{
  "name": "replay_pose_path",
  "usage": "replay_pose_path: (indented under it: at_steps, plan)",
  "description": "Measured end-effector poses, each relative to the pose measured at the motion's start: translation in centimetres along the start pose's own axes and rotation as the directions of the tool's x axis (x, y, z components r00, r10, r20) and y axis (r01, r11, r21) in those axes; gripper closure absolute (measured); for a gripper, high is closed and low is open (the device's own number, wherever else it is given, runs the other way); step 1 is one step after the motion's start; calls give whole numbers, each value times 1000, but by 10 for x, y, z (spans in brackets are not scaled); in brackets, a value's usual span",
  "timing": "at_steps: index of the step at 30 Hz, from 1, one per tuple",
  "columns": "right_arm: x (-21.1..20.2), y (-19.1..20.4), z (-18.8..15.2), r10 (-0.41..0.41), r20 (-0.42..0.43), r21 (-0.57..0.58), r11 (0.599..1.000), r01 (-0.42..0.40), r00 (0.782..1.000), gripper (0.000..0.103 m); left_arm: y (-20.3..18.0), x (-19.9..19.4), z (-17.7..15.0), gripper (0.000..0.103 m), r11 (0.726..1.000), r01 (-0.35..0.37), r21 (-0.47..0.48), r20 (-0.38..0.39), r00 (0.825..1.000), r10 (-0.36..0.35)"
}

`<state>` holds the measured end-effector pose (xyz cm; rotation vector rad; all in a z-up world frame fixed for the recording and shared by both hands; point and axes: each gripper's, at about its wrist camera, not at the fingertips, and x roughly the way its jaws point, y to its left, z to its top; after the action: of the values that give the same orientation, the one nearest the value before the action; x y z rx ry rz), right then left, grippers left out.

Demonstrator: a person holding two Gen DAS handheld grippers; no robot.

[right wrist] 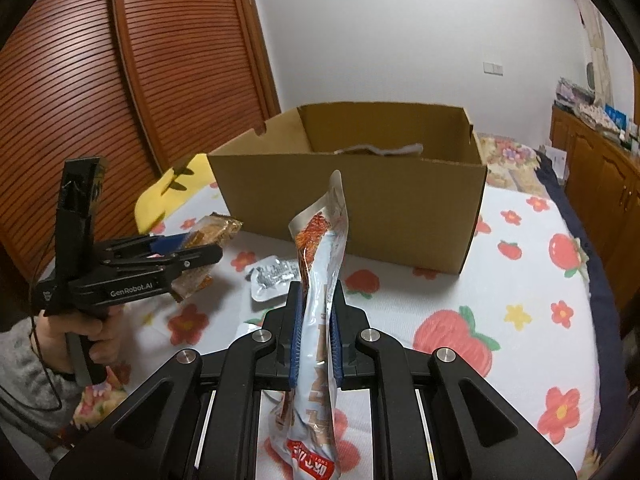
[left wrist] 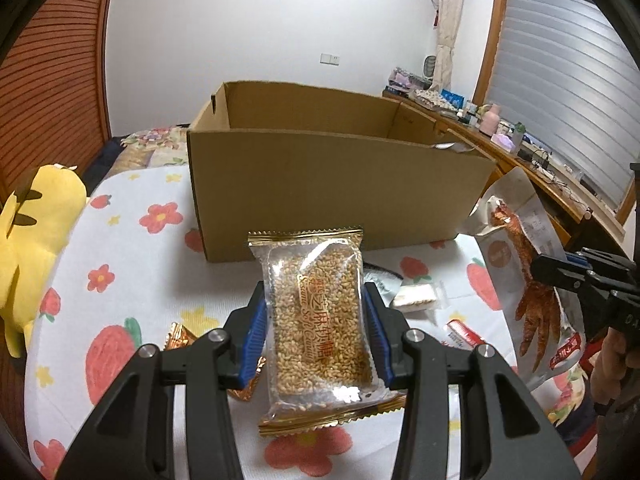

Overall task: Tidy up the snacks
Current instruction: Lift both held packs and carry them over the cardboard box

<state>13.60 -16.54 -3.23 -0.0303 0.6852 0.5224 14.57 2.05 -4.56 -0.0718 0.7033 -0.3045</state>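
Note:
My left gripper (left wrist: 316,304) is shut on a clear sesame candy bar packet (left wrist: 318,316) with gold edges, held above the bed in front of an open cardboard box (left wrist: 332,196). My right gripper (right wrist: 316,304) is shut on a long white chicken-feet snack pouch (right wrist: 320,288), held upright before the same box (right wrist: 360,200). In the left wrist view the pouch (left wrist: 524,280) and right gripper (left wrist: 536,272) show at the right. In the right wrist view the left gripper (right wrist: 208,246) with its sesame packet (right wrist: 216,228) shows at the left.
A flowered bedsheet (right wrist: 520,280) holds loose snacks: a silver packet (right wrist: 272,276), a white candy (left wrist: 414,300), a gold wrapper (left wrist: 180,336), a red packet (left wrist: 464,334). A yellow plush (left wrist: 36,256) lies left. A cluttered wooden counter (left wrist: 520,152) runs along the right.

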Motion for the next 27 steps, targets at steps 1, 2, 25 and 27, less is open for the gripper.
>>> replay_pose_path:
  at_steps: [1, 2, 25, 27]
  plan:
    - [-2, 1, 1, 0, 4, -5, 1000, 0, 1000, 94, -1, -2, 1, 59, 1000, 1, 3, 5, 1000, -1]
    - [-3, 1, 1, 0, 7, -7, 1000, 0, 1000, 94, -2, -5, 3, 59, 1000, 3, 7, 11, 1000, -3]
    - [-23, 0, 102, -28, 193, -174, 983, 62, 981, 94, 3, -3, 110, 59, 995, -2, 97, 157, 988, -14]
    - [-18, -3, 111, -32, 199, -186, 980, 70, 979, 94, 6, -2, 120, 59, 995, 1, 99, 168, 986, -18]
